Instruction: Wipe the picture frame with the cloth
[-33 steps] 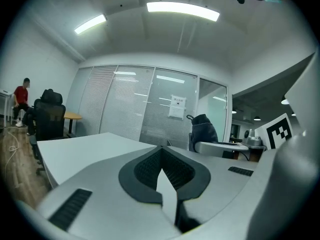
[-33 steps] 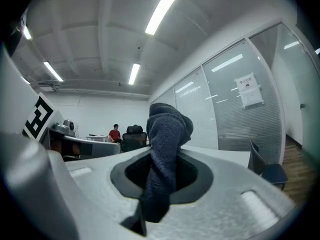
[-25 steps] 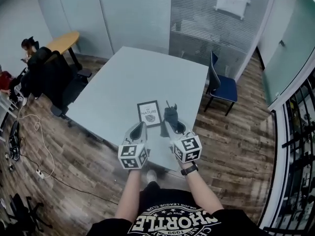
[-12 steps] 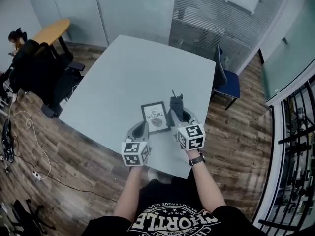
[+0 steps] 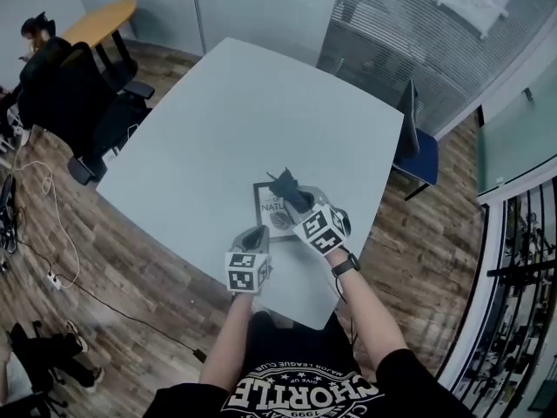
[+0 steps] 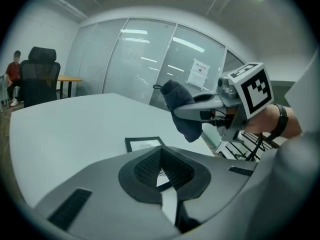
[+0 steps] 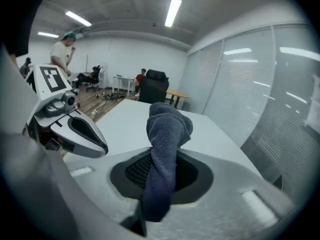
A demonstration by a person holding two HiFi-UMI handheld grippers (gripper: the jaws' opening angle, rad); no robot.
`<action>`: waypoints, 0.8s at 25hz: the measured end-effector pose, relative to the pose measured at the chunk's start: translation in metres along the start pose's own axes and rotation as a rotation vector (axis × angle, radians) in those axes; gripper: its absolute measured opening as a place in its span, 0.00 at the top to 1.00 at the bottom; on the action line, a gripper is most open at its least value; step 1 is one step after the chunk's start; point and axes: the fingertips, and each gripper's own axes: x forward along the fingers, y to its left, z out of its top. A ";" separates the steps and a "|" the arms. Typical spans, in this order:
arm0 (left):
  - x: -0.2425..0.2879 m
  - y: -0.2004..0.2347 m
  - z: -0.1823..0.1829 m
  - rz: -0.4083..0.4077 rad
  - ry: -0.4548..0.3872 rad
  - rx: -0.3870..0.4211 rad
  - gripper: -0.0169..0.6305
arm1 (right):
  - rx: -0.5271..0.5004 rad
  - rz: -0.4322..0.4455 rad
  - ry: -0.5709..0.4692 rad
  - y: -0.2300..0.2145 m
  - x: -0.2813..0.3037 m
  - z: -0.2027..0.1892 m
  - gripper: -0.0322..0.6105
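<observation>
A black picture frame (image 5: pixel 265 200) with a white print lies flat on the pale table (image 5: pixel 226 111) near its front edge; it also shows in the left gripper view (image 6: pixel 142 144). My right gripper (image 5: pixel 298 200) is shut on a dark blue cloth (image 5: pixel 285 184) and hangs over the frame's right part, covering some of it. The cloth (image 7: pixel 165 134) stands bunched up between the jaws. My left gripper (image 5: pixel 253 233) is shut on nothing, just in front of the frame's near edge. From the left gripper view the cloth (image 6: pixel 182 114) hangs above the frame.
A blue chair (image 5: pixel 419 151) stands at the table's right side. A black office chair (image 5: pixel 74 94) and a round wooden table (image 5: pixel 100 20) are at the far left, with a seated person (image 5: pixel 35 29). Cables (image 5: pixel 52 233) trail over the wooden floor.
The right gripper has carried the cloth leftwards from beside the frame to over its right part. The left gripper has stayed in front of the frame. The head view has shifted.
</observation>
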 end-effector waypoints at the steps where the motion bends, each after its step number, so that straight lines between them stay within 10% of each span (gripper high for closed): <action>1: 0.006 0.003 -0.008 0.008 0.024 0.002 0.96 | -0.059 0.025 0.024 0.002 0.013 -0.004 0.84; 8: 0.036 0.022 -0.059 0.042 0.135 -0.033 0.96 | -0.402 0.161 0.228 0.016 0.102 -0.042 0.84; 20: 0.055 0.035 -0.097 0.048 0.251 -0.042 0.97 | -0.543 0.297 0.445 0.036 0.175 -0.084 0.84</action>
